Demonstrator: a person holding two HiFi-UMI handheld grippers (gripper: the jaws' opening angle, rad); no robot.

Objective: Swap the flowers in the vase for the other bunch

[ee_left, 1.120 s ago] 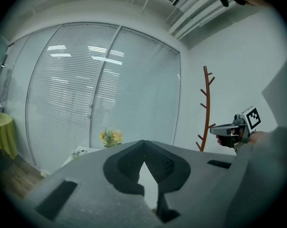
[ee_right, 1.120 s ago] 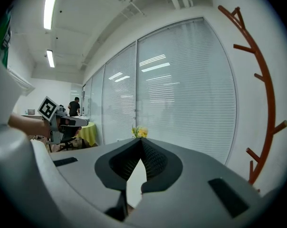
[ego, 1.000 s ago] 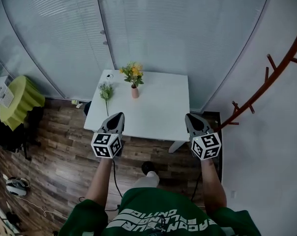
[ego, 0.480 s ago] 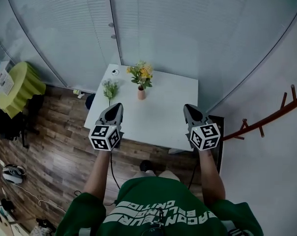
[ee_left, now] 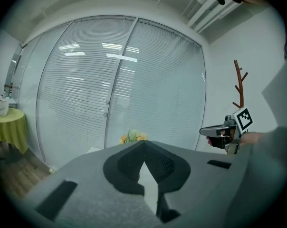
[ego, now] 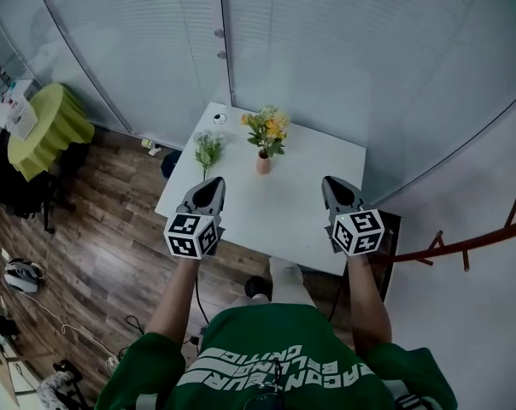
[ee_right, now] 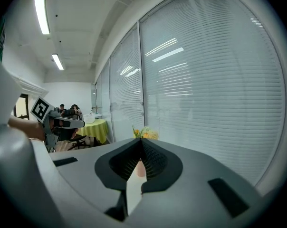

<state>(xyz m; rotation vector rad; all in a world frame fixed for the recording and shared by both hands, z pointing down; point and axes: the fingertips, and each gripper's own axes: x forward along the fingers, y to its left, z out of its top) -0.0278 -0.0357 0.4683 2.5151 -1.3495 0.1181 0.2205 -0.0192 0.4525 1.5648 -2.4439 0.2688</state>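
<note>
Since a second ago my left claw [ego: 211, 186] and right claw [ego: 331, 184] came forward over the table [ego: 309, 199], both pressed together, empty. My right jaws half hide the vase [ee_right: 139, 168].

Your white table [ego: 313, 190] carries a vase [ego: 263, 166] of yellow flowers [ego: 267, 127], a loose bunch [ego: 208, 149] beside it, and a small round thing [ego: 219, 118] at the far corner.

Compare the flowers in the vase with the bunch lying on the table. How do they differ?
The yellow bunch stands upright in the vase; the loose bunch lies flat on the table. The yellow bunch shows yellow-orange blooms; the loose bunch looks pale and mostly green. Both are small leafy bunches on the same table.
</note>
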